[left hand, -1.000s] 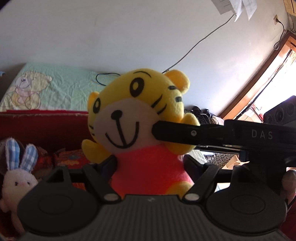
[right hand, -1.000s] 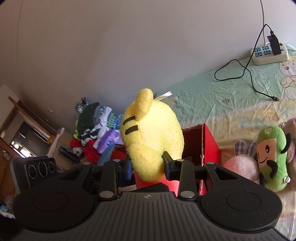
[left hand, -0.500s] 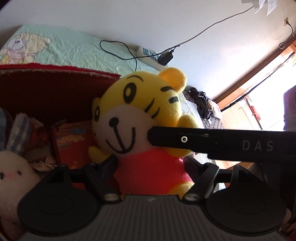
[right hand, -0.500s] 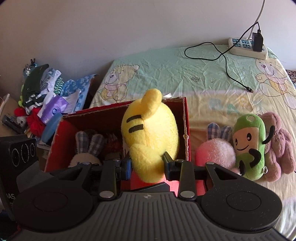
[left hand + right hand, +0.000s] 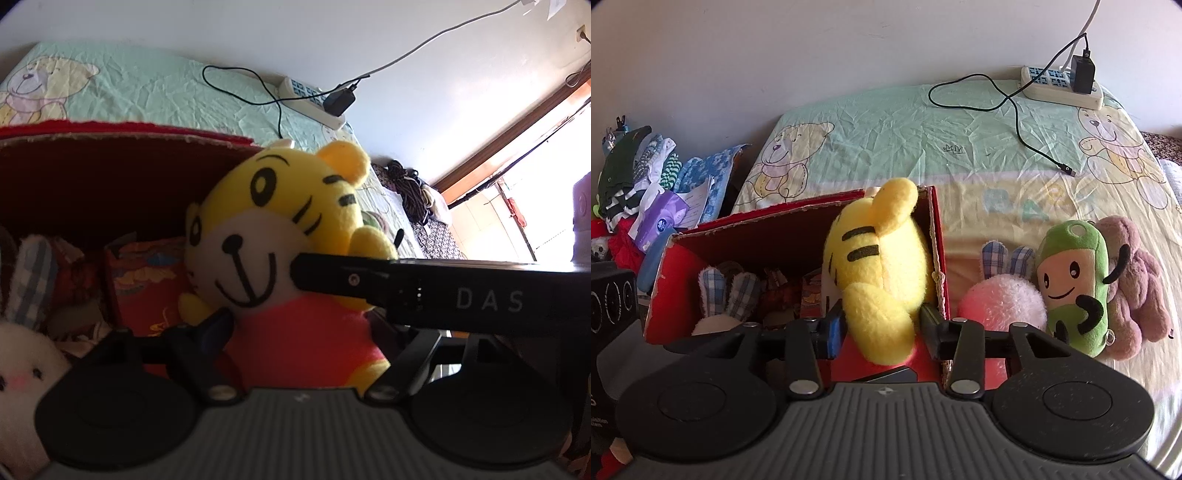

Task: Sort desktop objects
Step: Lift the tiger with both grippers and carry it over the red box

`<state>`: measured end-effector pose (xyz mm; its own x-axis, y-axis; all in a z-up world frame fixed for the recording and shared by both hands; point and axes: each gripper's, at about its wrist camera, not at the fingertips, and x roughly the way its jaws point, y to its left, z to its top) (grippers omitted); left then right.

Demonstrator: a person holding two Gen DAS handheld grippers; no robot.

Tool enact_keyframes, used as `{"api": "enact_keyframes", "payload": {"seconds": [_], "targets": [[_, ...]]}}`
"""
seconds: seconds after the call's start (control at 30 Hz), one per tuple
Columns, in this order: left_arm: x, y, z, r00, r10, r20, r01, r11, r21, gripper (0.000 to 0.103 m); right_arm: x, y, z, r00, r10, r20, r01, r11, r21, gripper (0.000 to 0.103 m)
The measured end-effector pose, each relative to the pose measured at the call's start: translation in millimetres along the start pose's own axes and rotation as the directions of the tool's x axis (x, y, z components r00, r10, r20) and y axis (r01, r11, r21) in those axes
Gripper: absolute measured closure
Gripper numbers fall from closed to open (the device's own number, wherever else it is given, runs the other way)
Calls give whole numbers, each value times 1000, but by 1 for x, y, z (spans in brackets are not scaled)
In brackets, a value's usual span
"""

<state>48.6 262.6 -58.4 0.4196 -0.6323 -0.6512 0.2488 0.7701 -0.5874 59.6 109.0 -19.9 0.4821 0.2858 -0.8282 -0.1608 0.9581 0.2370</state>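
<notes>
The right hand-held gripper is closed on the yellow tiger plush, its two fingers pressing the toy's arm from either side. The left hand-held gripper has its fingers on both flanks of the same toy's red body, seen from the front; its left finger touches the plush, while the right finger is partly hidden behind the other gripper's black bar, so I cannot tell whether it truly clamps. The tiger plush sits upright at the right end of the red box, its back against the box's right wall, head above the rim. Inside the box, to the left, lies a white bunny plush with checked ears, and between it and the tiger a red printed packet. The box rests on the bed, near its front edge. Just beside the box's right wall lie a pink plush, a green plush and a mauve plush, touching one another. A power strip with a black cable lies at the bed's far right corner
</notes>
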Motion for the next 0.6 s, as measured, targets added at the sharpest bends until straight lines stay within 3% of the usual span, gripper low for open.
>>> {"api": "enact_keyframes", "payload": {"seconds": [0.2,0.33,0.6], "targets": [[-14,-5,1,999,22,27,-23,1000,11,19,-7,-1,-2,1000,2,29,-1,1000,-15,56],[-23,-10,0,997,64,52,-65,998,19,13,-12,-1,-5,999,9,47,-8,1000,-14,55],[-36,-20,-4,984,163,77,-166,986,29,13,-24,-5,-12,996,13,85,-13,1000,0,55]]}}
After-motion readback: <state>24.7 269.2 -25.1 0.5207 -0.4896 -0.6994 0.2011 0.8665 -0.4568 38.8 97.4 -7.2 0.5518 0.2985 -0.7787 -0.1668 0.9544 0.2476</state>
